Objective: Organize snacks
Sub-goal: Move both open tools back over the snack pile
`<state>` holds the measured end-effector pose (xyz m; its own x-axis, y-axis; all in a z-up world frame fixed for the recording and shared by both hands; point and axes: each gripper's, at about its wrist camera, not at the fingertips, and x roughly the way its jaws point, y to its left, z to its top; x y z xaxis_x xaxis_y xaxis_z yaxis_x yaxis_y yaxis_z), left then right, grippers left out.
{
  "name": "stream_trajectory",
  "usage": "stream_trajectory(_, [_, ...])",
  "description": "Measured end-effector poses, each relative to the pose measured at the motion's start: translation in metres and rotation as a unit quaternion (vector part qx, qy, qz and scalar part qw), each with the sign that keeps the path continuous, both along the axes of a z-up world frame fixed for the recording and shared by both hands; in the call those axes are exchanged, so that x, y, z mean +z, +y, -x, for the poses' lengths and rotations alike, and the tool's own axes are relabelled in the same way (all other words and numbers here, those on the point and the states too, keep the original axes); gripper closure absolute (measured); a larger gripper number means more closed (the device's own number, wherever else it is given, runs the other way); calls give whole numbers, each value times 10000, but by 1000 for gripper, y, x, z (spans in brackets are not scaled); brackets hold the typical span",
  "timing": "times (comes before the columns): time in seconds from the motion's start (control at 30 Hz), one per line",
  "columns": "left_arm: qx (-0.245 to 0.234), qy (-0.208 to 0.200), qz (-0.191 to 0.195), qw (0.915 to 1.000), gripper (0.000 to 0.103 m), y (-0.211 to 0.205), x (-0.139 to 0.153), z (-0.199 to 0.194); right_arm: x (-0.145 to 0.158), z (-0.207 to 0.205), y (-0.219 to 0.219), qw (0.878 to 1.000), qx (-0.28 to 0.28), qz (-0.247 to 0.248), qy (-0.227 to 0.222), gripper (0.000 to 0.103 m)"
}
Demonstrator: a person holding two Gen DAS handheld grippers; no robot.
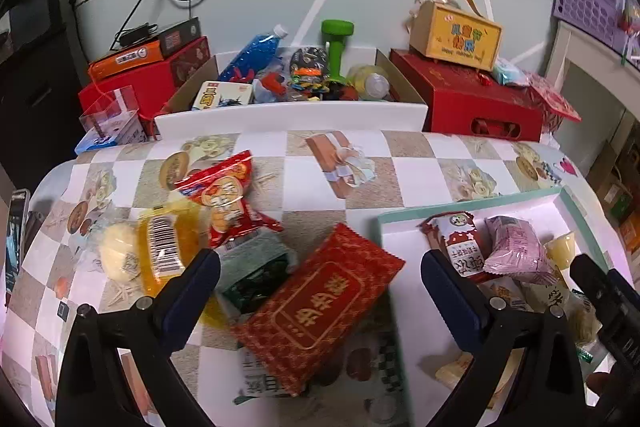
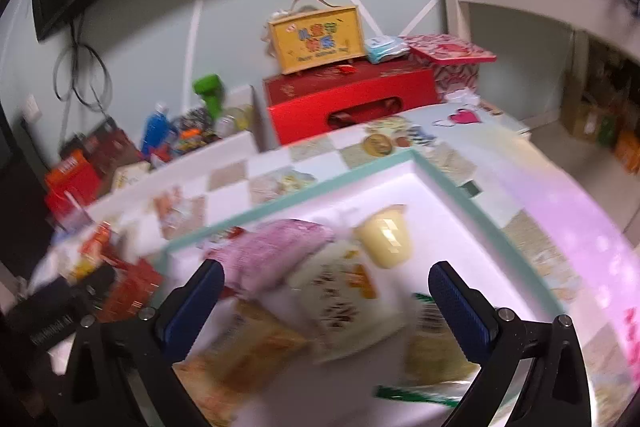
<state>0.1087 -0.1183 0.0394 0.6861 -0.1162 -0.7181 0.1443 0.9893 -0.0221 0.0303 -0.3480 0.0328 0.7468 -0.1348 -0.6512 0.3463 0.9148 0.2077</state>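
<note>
My left tongs (image 1: 320, 267) stand wide and empty above the red patterned packet (image 1: 320, 303) lying flat on the worktop (image 1: 304, 183), long axis slanting up-right toward the tray (image 1: 384, 223). My right tongs (image 2: 326, 287) gape over the tray's snacks, gripping nothing.

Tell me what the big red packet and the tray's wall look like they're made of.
Red packet: likely plastic film, fairly matte, judging by its serrated sealed edges and printed gold pattern. Tray: probably painted card or thin board, given its flat, straight teal-edged wall; the material stays uncertain.
</note>
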Motion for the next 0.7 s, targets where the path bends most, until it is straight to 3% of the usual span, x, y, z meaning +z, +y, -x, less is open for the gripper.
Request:
stream_trajectory(0.1, [48, -74, 106, 9999, 3, 12, 3, 5, 3, -2, 6, 9995, 60, -264, -170, 0])
stream_trajectory(0.33, [148, -221, 454, 9986, 3, 49, 11, 15, 0, -14, 36, 9993, 321, -164, -16, 0])
stream_trajectory(0.7, [618, -180, 428, 9970, 3, 110, 9, 22, -2, -33, 101, 9950, 999, -49, -24, 0])
